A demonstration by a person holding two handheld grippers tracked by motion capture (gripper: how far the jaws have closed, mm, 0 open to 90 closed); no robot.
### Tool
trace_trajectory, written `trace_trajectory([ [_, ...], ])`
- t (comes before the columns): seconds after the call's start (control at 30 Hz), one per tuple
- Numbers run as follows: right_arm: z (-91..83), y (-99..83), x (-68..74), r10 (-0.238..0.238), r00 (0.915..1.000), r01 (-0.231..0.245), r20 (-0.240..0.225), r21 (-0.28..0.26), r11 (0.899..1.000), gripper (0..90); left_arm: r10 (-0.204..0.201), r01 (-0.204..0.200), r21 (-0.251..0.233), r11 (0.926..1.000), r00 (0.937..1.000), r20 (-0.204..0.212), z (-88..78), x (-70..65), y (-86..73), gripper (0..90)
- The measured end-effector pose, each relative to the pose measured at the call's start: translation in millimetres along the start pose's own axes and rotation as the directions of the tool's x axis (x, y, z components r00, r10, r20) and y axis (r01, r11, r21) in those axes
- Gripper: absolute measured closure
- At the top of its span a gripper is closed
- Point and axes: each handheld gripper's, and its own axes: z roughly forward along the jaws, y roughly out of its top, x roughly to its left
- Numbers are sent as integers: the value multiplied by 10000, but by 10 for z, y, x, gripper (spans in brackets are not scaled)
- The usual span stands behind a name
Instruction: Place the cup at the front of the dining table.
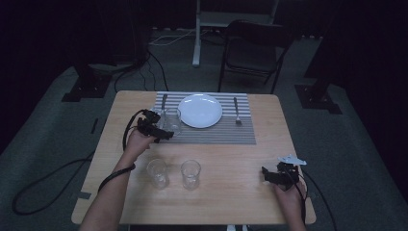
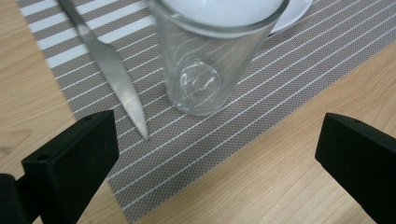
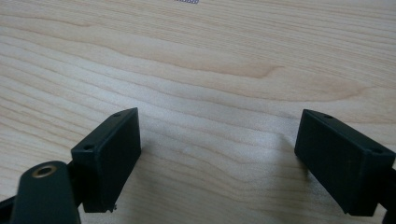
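High view showed a clear glass [image 1: 172, 121] standing upright on the near left part of a striped placemat [image 1: 226, 132], just right of the left gripper [image 1: 163, 131]. The left gripper's jaws stood wide apart and gripped nothing; the glass sat just beyond their tips, free of both. In the left gripper view the glass [image 2: 205, 60] rose ahead of and between the two black jaws, its base resting on the placemat [image 2: 289, 79] near the mat's front edge, with bare wood of the worktop [image 2: 261, 186] under the jaws themselves. A knife [image 2: 109, 70] lay on the mat just to one side of the glass, its tip pointing toward the left gripper [image 2: 217, 144], close to the glass but apart from it. Behind the glass was the rim of a white plate [image 2: 294, 16].

From above, the plate [image 1: 200, 110] sat in the middle of the mat, the knife [image 1: 163, 102] left of it and a fork [image 1: 236, 111] right of it. Two more empty glasses [image 1: 158, 173] [image 1: 190, 173] stood side by side on the bare worktop [image 1: 231, 197] nearer the person, well apart from the mat.

The right gripper [image 1: 270, 174] rested at the near right of the worktop, far from the glass. In the right gripper view its jaws were spread wide over plain wood [image 3: 219, 79], with the right gripper [image 3: 217, 149] empty.
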Motion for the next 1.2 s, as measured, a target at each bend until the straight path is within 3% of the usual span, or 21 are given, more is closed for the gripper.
trace_trajectory([
  [0.1,0,0,0,-3,10000,3,0,0,10000,141,51,-51,24,10000,9998,-169,-19,26,-73,0],
  [0.2,0,0,0,-1,10000,1,0,0,10000,142,-186,186,242,9995,9998,-1,-32,88,-153,0],
  [0.23,0,0,0,-2,10000,2,1,-2,10000,142,-270,273,247,9993,9996,-129,-49,112,-186,0],
  [0.3,0,0,0,-1,10000,1,1,-1,10000,142,-527,529,146,9985,9985,-116,-81,154,-238,0],
  [0.57,0,0,1,6,10000,-6,1,-2,10000,142,-942,943,129,9955,9955,-120,-209,274,-419,0],
  [1.2,0,0,1,5,10000,-5,1,-3,10000,142,-1513,1509,-184,9884,9882,-231,-482,471,-875,0],
])
